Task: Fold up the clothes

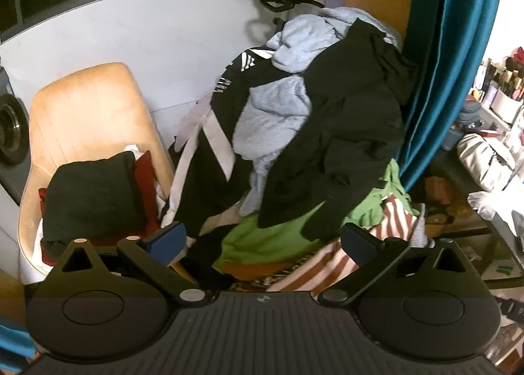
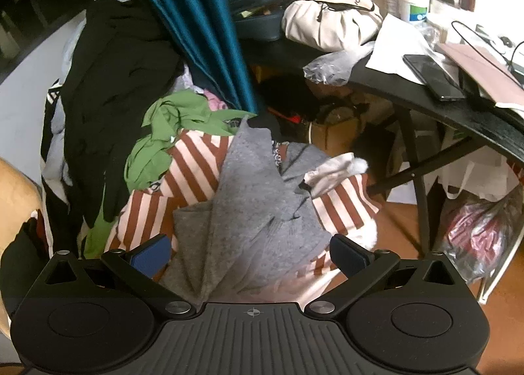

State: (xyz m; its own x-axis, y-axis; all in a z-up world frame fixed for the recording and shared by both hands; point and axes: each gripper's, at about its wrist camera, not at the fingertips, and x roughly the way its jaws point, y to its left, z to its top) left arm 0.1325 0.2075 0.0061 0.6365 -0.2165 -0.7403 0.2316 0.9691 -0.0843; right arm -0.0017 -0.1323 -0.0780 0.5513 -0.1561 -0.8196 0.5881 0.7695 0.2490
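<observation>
A tall heap of clothes fills both views. On it lie a black garment [image 1: 344,132], a pale blue fleece [image 1: 275,113], a green top [image 1: 271,240] and a brown-and-white striped piece [image 2: 193,172]. A grey knit garment [image 2: 249,204] drapes over the stripes in the right wrist view. My left gripper [image 1: 262,240] stands open just in front of the green top, nothing between its blue pads. My right gripper [image 2: 249,253] is open too, its pads either side of the grey knit's lower part. A folded black garment [image 1: 91,191] rests on a tan chair [image 1: 85,106].
A teal curtain [image 1: 448,57] hangs right of the heap. A black desk [image 2: 442,103] crowded with a cream bag [image 2: 330,21], a phone [image 2: 432,77] and bottles stands to the right, with a plastic bag [image 2: 475,231] beneath. White wall behind.
</observation>
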